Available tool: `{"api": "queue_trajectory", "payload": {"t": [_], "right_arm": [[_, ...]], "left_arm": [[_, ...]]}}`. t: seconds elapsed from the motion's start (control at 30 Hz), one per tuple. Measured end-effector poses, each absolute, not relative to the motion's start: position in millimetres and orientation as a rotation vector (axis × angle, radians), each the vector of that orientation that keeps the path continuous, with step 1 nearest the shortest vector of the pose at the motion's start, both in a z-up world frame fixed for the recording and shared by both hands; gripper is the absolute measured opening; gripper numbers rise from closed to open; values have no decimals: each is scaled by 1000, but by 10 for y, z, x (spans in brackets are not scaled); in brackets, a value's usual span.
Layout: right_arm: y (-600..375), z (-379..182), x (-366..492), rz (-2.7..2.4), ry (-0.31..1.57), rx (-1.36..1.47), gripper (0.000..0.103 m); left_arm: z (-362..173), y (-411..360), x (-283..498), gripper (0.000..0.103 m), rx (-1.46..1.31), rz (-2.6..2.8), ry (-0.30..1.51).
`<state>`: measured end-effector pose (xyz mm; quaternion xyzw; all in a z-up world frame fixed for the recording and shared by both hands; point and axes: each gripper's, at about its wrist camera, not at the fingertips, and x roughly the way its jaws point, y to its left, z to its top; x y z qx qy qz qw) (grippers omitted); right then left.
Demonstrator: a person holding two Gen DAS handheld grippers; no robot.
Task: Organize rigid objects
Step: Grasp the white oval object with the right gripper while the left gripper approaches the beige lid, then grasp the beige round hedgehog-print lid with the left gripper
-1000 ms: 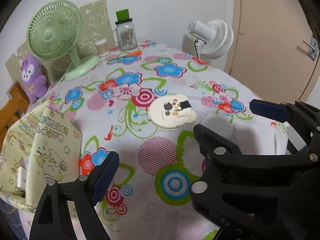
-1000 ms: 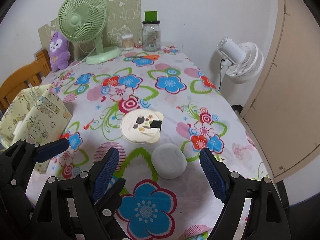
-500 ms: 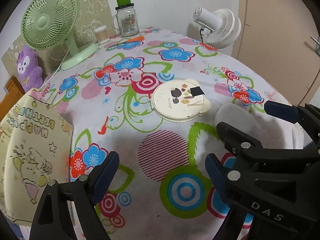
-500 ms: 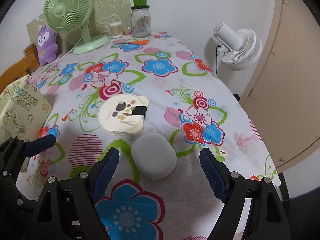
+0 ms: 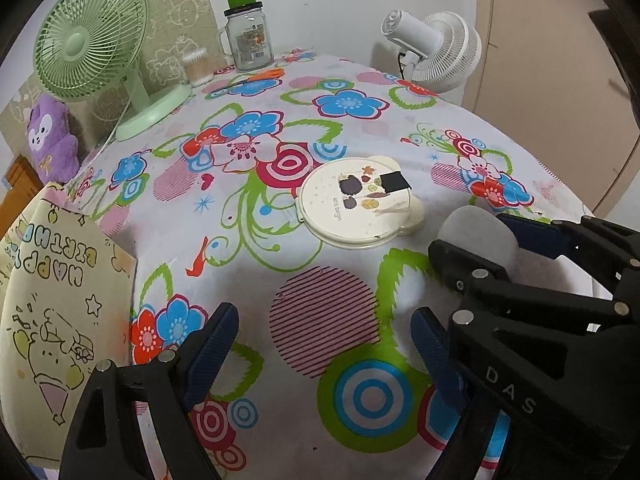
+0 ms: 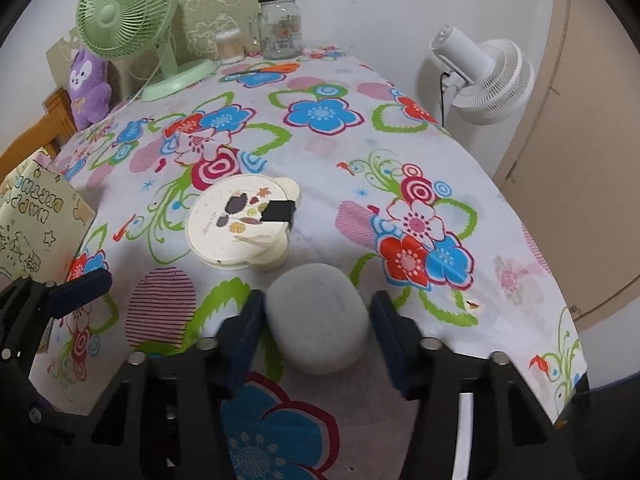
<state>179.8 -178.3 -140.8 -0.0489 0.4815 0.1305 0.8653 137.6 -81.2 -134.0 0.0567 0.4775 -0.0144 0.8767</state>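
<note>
Left wrist view: left tongs [image 5: 320,344] gaped wide over the flowered tablecloth [image 5: 256,120], holding nothing; round cream case [image 5: 356,204] lay ahead.

Right wrist view: right tongs [image 6: 316,320] were closing round the grey case [image 6: 318,316], sat near the table's front edge just beside the cream one; pads apparently not yet pressing. Judged light, stiff, smooth-shelled and rather slippery; best pinched across its widest sides.

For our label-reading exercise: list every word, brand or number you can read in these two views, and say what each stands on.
"DAS": on the black body of the right gripper, seen from the left wrist view.
"HAPPY BIRTH...": upside down on the yellow gift bag, its end cut off.
Small print on the round cream case: too small to read.
Label on the glass jar: too blurred to read.
</note>
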Motion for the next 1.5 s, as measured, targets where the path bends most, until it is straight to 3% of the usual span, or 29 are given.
{"api": "queue_trajectory", "payload": {"t": [1.33, 1.5], "right_arm": [[-2049, -1352, 2402, 205, 999, -19, 55], [-2077, -1366, 2449, 198, 1001, -13, 55]], "left_arm": [[-1370, -1025, 2115, 90, 57, -43, 995], [-1370, -1039, 2142, 84, 38, -47, 981]]}}
